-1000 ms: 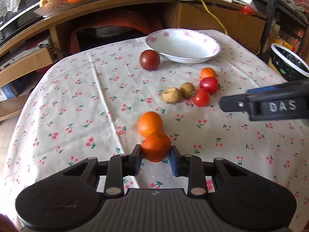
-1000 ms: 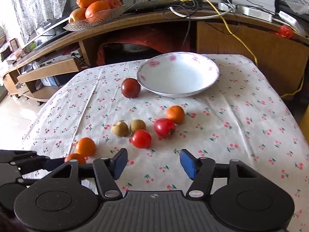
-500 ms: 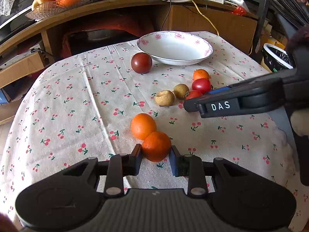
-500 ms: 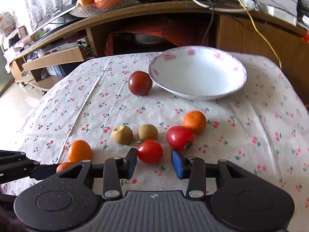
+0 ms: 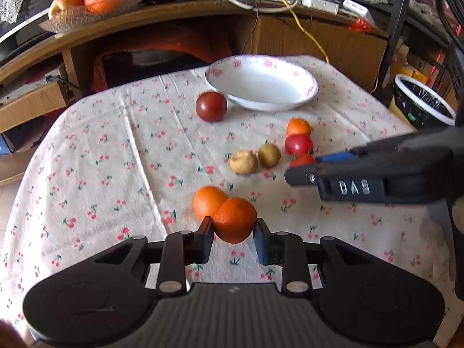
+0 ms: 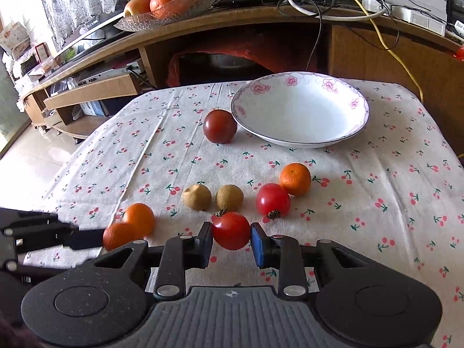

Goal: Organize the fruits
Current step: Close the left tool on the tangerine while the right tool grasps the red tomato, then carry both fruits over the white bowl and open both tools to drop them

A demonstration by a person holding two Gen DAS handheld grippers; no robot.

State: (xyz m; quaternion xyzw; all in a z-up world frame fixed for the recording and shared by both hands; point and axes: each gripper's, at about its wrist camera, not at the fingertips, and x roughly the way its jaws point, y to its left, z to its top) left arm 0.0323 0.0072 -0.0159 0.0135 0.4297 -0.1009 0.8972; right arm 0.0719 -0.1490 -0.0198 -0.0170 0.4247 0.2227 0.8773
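1. The table is covered by a cream cloth [image 6: 377, 232] with a woven look, printed all over with small red cherries and creased in long folds.
2. A round white bowl [image 6: 301, 133], glossy, with pink flowers around its rim, sits at the far side of the cloth, at about 1 o'clock from the right gripper.
3. The left gripper [image 5: 234, 235] is clamped on an orange [image 5: 235, 219]: the dimpled, slightly flattened fruit sits squarely between the black pad and the blue pad, touching both.
4. A second orange [image 5: 207, 204] lies just behind it at 11 o'clock, touching it.
5. The right gripper [image 6: 231, 240] is closed on a smooth, shiny red tomato [image 6: 231, 234], held between its two pads with the dry stem end [image 6: 221, 212] pointing up and away.
6. Another tomato [image 6: 272, 199] lies on the cloth at 1 o'clock from the held one, touching a small orange [image 6: 295, 179] beyond it.
7. Two dull, rough, tan round fruits [image 6: 213, 197] lie side by side at 11 to 12 o'clock from the right gripper, near each other.
8. A dark red, smooth round fruit [image 6: 219, 126] rests just left of the bowl's rim.
9. On the wooden shelf behind, a clear patterned glass dish [image 6: 162, 18] holds large oranges.
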